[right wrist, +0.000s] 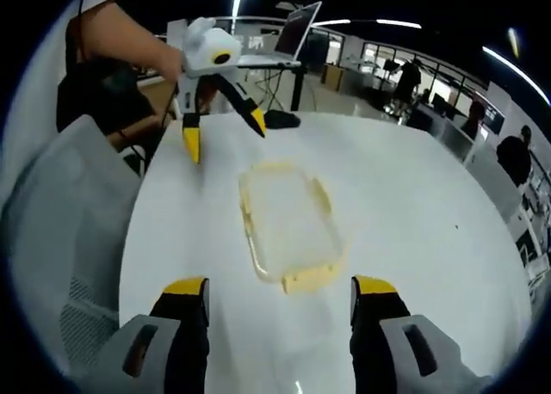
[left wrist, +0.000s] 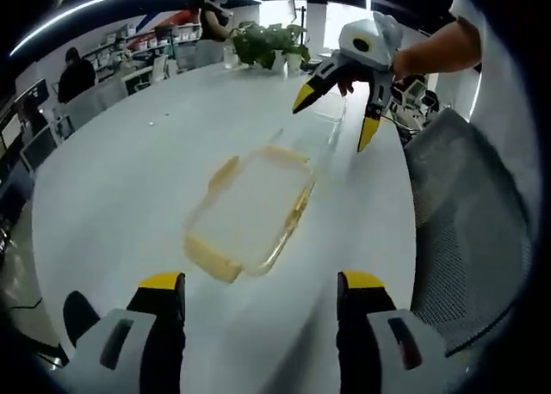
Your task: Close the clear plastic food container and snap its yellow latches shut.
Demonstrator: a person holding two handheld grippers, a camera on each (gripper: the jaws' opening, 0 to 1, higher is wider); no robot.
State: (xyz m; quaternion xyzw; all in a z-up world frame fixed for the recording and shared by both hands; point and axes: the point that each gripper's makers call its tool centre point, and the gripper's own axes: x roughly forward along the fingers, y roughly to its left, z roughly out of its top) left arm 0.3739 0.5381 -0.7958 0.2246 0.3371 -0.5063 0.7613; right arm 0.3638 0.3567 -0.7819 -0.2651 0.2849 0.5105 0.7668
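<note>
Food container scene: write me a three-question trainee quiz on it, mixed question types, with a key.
1. True or false: the left gripper is clamped on the container.
2. Multiple choice: what does the container rest on? A) a grey chair B) the white table C) a laptop
3. Short answer: in the left gripper view, how do the jaws of the right gripper stand?

Key
1. False: its jaws are spread, short of the container, touching nothing.
2. B
3. Spread apart, above the table beyond the container's far end, holding nothing.
</note>
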